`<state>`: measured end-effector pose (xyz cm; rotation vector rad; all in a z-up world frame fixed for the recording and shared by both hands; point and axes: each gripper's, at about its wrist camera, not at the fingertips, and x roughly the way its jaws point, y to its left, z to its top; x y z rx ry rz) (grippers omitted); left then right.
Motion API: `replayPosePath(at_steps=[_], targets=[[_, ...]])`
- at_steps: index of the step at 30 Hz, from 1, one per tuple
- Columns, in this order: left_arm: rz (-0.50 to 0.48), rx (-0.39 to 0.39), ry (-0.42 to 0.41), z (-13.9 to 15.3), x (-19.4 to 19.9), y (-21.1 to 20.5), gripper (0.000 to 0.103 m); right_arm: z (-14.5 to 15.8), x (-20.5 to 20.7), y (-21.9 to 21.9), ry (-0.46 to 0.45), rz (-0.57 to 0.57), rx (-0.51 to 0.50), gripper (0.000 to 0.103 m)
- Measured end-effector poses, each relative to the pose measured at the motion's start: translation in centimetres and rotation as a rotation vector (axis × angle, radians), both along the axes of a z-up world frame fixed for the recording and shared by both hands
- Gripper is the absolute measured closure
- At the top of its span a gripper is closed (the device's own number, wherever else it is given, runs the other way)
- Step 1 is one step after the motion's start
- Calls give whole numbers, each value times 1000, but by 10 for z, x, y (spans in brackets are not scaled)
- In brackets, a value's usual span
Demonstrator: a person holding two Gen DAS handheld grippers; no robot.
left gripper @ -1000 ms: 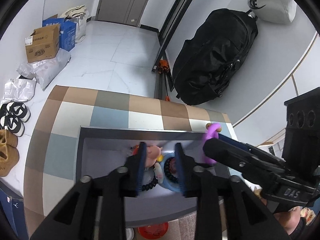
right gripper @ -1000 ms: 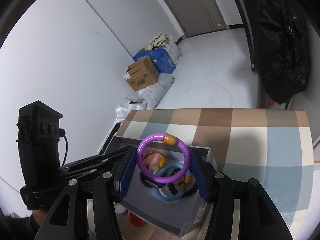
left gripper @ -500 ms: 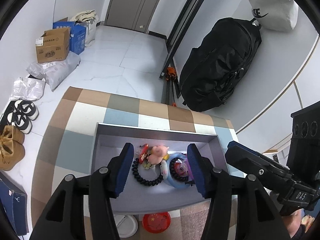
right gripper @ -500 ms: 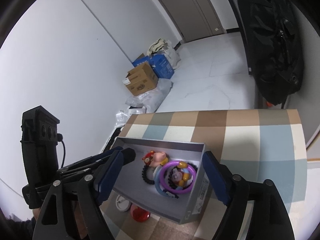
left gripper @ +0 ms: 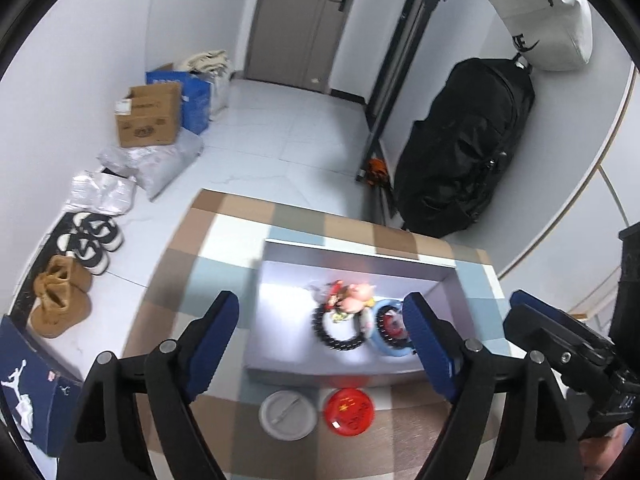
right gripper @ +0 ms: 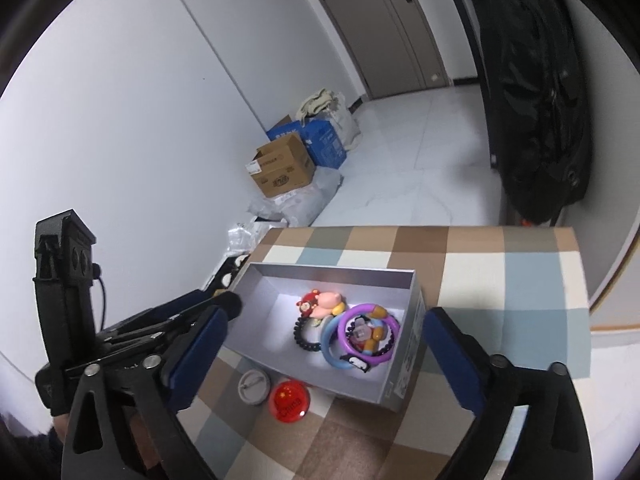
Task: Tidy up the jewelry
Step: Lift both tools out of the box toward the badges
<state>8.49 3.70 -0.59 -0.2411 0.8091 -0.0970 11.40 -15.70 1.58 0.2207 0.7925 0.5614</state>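
Figure legend. I held my left gripper [left gripper: 320, 320] and my right gripper [right gripper: 324, 344] above the table [right gripper: 520, 276], both with jaws spread wide and carrying nothing. The grey box [right gripper: 332, 272] sat at the centre of both views; its jewelry was clustered in the right half. A red badge [right gripper: 289, 401] and a grey badge [right gripper: 253, 387] lay on the table just in front of the box, outside it, so I judged these the pieces left to store. Risk, as I judged it: a flat badge offers little edge, so jaws closing on it could skid it across the cloth or off the near table edge; a low approach could also nudge the light box. Appearance of the jewelry: a purple bangle [right gripper: 369, 331] lay atop a blue bangle [right gripper: 332, 346], beside a black bead bracelet [right gripper: 306, 338] bearing red and pink figurine charms [right gripper: 320, 302]
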Motion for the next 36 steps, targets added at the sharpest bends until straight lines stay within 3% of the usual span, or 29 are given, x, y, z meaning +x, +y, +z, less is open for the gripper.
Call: replayPosePath(at_steps=[8,12,14,19,25,33,36], targets=[[14,27,-27,2,-17,5,22,2,-21,11,-29,27,-51,0],[15,81,-72,4,-31,7,20,0,-27,16,-30,31,-83,0],[19,81,-62,0,-35,11,16,-4,-31,18,-16,32,-88,0],[27,57,-24,-11,-45,20,16,-9,-40,25,2,40,-113,0],[54,-37,26,-20,-48,39,16,-18,-52,31,32,36,-136,0],[84,-45,81,-31,-51,51,16,-36,-59,44,78,42,-174,0],[80,-11,99,-34,-52,53,16,-45,-58,48,120,52,-154,0]])
